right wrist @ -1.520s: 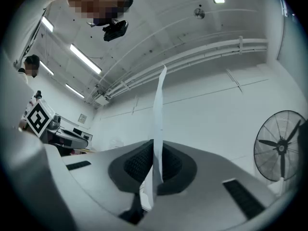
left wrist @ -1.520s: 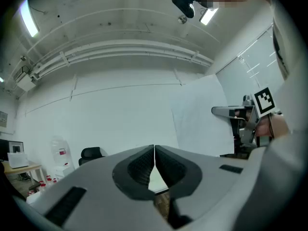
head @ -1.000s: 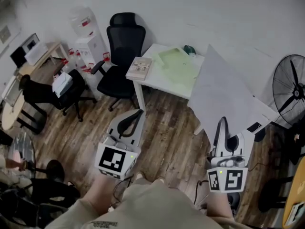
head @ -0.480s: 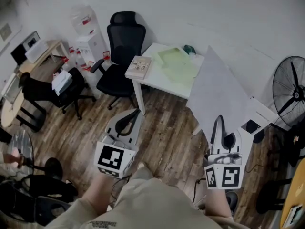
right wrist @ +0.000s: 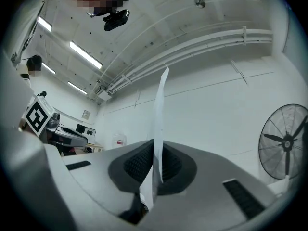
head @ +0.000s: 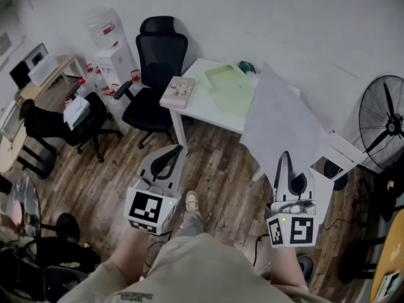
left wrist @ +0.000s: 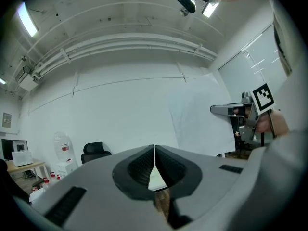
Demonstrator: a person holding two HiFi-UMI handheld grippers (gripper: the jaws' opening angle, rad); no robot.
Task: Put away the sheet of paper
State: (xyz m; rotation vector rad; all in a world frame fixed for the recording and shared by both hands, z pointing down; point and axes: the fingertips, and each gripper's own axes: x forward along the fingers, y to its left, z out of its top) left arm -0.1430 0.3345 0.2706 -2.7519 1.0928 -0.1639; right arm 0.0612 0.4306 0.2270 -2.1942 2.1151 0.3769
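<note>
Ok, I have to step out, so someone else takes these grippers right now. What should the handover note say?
Right gripper: shut on the sheet of paper, pinched near its lower edge; the sheet stands up in the air.
Left gripper: shut, nothing between its jaws, held low beside the right one.
White table ahead carries what looks like a green folder and a book.
Done: sheet is in the grip.
Left: put it away. The spot is not evident; the green folder is a guess.
</note>
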